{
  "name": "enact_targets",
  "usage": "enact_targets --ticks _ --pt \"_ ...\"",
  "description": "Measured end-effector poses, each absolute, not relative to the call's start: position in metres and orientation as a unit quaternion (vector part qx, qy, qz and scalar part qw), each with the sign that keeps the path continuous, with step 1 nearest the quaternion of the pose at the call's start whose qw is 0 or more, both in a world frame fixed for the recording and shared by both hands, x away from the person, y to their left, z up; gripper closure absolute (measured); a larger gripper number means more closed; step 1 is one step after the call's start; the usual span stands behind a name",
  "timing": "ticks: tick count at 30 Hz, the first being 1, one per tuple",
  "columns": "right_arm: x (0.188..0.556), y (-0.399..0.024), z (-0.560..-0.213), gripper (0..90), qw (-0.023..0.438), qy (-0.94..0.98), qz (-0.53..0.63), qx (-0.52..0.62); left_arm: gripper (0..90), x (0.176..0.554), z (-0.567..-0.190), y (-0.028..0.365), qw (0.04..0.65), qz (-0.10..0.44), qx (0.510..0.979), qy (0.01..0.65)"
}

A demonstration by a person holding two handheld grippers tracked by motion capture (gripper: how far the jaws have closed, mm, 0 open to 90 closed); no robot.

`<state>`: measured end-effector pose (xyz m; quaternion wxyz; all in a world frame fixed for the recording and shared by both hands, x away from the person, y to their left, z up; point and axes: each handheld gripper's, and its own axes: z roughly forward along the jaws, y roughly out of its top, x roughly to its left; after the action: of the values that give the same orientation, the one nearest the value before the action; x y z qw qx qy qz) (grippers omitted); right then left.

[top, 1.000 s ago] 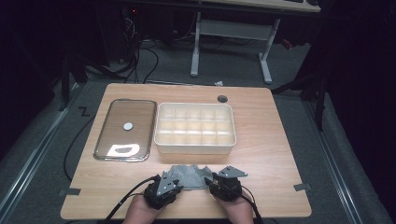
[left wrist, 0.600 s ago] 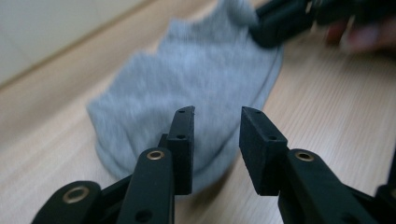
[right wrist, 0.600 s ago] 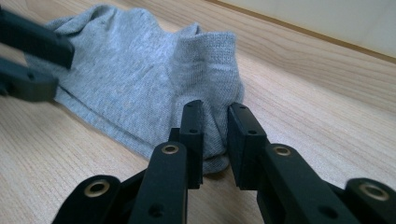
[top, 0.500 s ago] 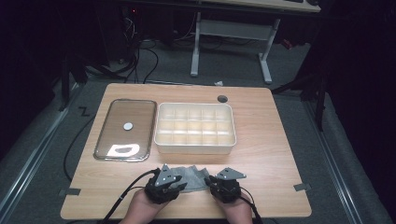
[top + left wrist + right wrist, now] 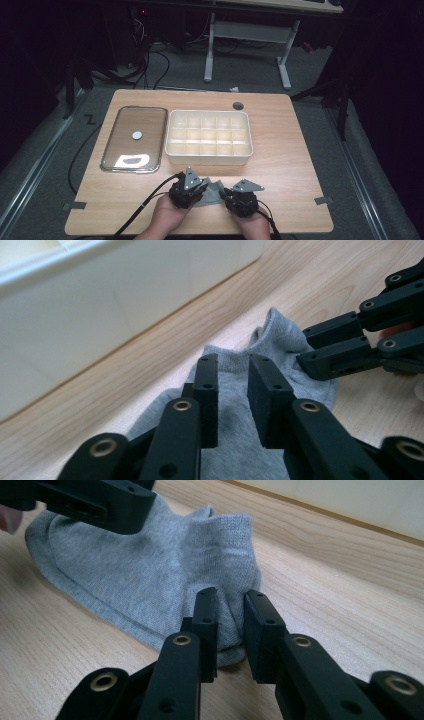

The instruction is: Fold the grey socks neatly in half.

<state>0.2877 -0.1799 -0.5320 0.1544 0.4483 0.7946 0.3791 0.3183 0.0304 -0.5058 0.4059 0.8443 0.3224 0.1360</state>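
A grey sock (image 5: 212, 194) lies on the wooden table (image 5: 290, 150) near its front edge, between my two grippers. My left gripper (image 5: 197, 192) sits at the sock's left end. In the left gripper view its jaws (image 5: 233, 360) have just been closing, and sock fabric (image 5: 270, 335) fills the narrow gap between the pads. My right gripper (image 5: 231, 196) is at the right end. In the right gripper view its jaws (image 5: 230, 597) pinch a bunched fold of the sock (image 5: 150, 565). The left gripper (image 5: 100, 500) presses into the sock's far end there.
A white box with several compartments (image 5: 209, 156) stands just behind the sock, its front wall close to the grippers. A clear lid with a white knob (image 5: 135, 137) lies to its left. A round hole (image 5: 238, 106) sits at the table's back.
My left gripper has moved right and away from the table's front edge, toward the right gripper. The sock between them looks more bunched. The right gripper has stayed put.
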Motion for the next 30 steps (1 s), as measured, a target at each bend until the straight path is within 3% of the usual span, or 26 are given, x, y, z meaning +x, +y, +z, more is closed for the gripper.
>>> enact_targets --ticks 9,30 --pt "0.288 -0.180 -0.532 77.5 0.153 0.794 0.380 0.449 75.9 0.321 -0.525 0.026 0.376 0.116 0.861 0.322" --pt "0.286 -0.197 -0.523 80.1 0.130 0.770 0.437 0.447 77.6 0.314 -0.531 0.015 0.392 0.152 0.853 0.311"
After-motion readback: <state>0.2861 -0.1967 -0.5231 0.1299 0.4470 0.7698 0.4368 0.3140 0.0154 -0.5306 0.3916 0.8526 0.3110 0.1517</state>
